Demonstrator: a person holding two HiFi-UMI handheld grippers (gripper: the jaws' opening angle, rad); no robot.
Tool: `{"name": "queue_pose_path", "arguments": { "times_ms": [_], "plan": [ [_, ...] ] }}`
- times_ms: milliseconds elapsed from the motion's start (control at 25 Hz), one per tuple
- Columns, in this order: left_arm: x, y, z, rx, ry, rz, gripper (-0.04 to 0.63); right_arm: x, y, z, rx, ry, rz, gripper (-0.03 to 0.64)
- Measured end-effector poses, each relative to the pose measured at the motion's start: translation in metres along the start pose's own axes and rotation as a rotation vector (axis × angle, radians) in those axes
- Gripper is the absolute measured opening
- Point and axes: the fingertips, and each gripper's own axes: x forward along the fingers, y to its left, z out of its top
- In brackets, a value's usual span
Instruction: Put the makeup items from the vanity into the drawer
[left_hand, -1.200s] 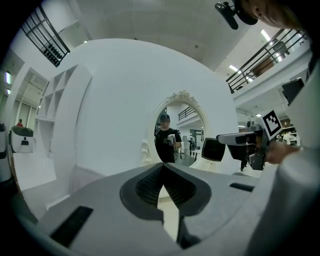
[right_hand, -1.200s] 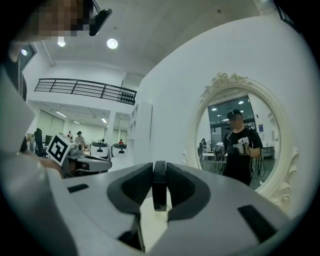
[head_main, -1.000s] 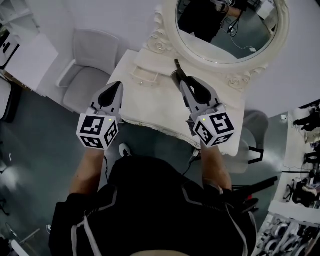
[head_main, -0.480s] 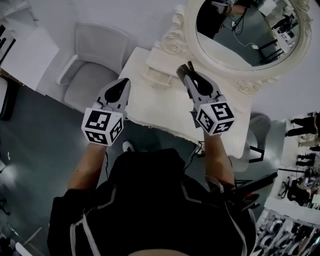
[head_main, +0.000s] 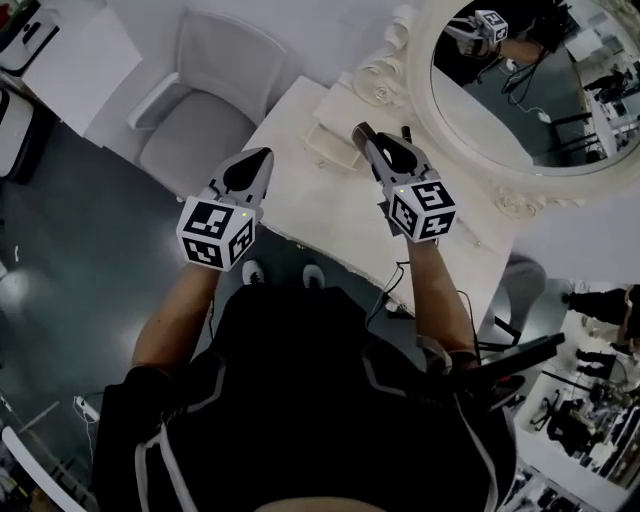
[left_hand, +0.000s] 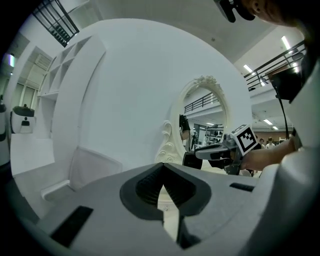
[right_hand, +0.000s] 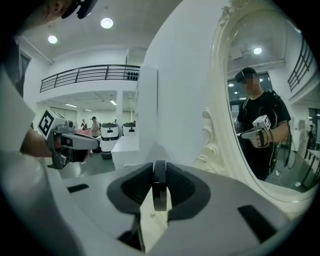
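Makeup stick (right_hand: 159, 187), dark and slim, stands clamped in the right tongs (head_main: 365, 136), over the white desk (head_main: 300, 195) near the mirror (head_main: 530, 90). Likely light, rigid, slick; a mid-barrel hold suits. Left tongs (head_main: 264, 153) are closed, empty.

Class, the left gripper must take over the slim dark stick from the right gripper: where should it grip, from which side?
Probably the free end of the slim dark stick, jutting past the right gripper towards the mirror; the rest is clamped. Bring the left gripper, now shut, across from its own side, jaws opened.
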Motion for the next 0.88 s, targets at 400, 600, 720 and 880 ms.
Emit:
{"name": "queue_pose_path", "arguments": {
  "times_ms": [400,600,720,880],
  "plan": [
    [0.029,0.013,-0.046,-0.080,0.059,0.138,0.003,0.067,-0.018,-0.071,-0.051,0.104,0.156,0.089],
    [0.034,0.018,-0.067,-0.094,0.104,0.188,0.003,0.091,-0.017,-0.103,-0.075,0.149,0.226,0.089],
    [0.034,0.022,-0.075,-0.097,0.126,0.219,0.003,0.104,-0.014,-0.120,-0.081,0.174,0.255,0.089],
    [0.037,0.024,-0.083,-0.090,0.152,0.237,0.003,0.119,-0.014,-0.140,-0.089,0.200,0.283,0.089]
  ]
}}
